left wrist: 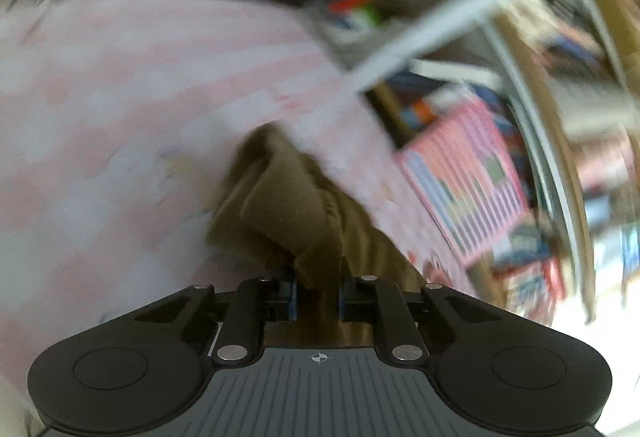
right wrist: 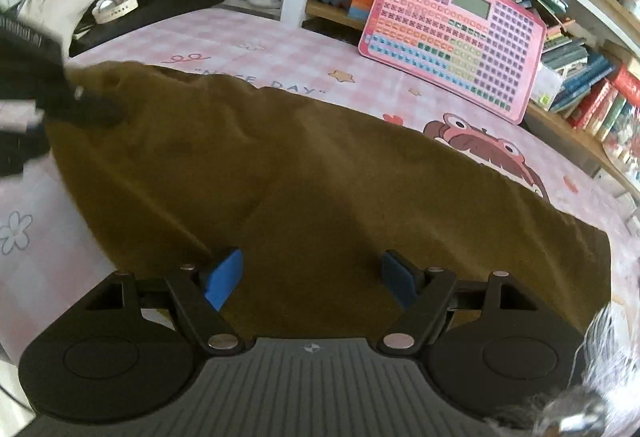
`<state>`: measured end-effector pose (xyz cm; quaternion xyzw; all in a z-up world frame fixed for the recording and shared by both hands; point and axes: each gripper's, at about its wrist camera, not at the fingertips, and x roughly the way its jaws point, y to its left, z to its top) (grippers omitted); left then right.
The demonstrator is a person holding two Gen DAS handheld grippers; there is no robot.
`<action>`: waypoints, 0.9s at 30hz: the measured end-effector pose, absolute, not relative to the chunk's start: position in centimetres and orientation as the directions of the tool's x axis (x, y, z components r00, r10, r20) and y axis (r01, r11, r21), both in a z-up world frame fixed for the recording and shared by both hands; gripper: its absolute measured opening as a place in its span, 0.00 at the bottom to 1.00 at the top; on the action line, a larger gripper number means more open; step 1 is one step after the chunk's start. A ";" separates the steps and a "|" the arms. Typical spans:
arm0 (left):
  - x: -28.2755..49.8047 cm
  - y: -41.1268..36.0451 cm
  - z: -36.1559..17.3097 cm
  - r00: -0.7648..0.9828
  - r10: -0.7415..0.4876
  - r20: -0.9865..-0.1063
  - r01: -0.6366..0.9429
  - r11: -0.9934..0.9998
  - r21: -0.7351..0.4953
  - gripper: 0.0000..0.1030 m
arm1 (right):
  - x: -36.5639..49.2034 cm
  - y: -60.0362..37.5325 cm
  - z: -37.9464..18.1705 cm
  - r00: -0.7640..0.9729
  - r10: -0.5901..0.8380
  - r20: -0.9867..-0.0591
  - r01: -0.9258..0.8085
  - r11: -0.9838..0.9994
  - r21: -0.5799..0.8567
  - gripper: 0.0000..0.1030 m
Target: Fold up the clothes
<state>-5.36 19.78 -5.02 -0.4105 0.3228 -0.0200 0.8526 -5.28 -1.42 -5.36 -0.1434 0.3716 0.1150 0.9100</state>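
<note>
Cloth (right wrist: 320, 177), olive-brown, lies spread on the pink checked table cover (right wrist: 280, 33) right under the right gripper (right wrist: 312, 277), whose jaws stand wide apart above it, while farther left the left gripper (left wrist: 318, 297) is clamped on a bunched corner.

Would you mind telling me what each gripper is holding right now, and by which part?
The left gripper is shut on a bunched edge of the brown garment. The right gripper is open above the same cloth, holding nothing.
</note>
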 end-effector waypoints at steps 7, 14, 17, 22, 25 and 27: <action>-5.1 21.8 -8.5 0.748 -0.350 -0.564 -0.361 0.498 -0.788 0.31 | -4.9 -1.8 -5.3 0.685 0.116 -0.719 -0.315 0.937 -0.149 0.73; -5.1 22.0 -9.4 0.759 -0.367 -0.537 -0.364 0.445 -0.818 0.33 | -3.2 -2.5 -3.8 0.704 0.168 -0.690 -0.306 0.949 -0.081 0.73; -5.4 22.1 -9.5 0.762 -0.370 -0.531 -0.362 0.437 -0.824 0.33 | -0.1 -2.5 -3.0 0.735 0.118 -0.667 -0.265 0.957 -0.122 0.75; -5.0 21.7 -9.3 0.761 -0.369 -0.534 -0.355 0.451 -0.819 0.36 | 4.9 -1.5 -4.1 0.730 0.030 -0.683 -0.221 0.956 -0.194 0.75; -5.0 21.6 -9.2 0.761 -0.368 -0.535 -0.350 0.461 -0.815 0.37 | 5.7 -0.8 -5.3 0.716 0.029 -0.697 -0.238 0.949 -0.205 0.74; -5.0 21.6 -9.2 0.762 -0.368 -0.532 -0.347 0.463 -0.816 0.38 | 5.2 -0.5 -6.0 0.724 0.031 -0.689 -0.243 0.947 -0.212 0.74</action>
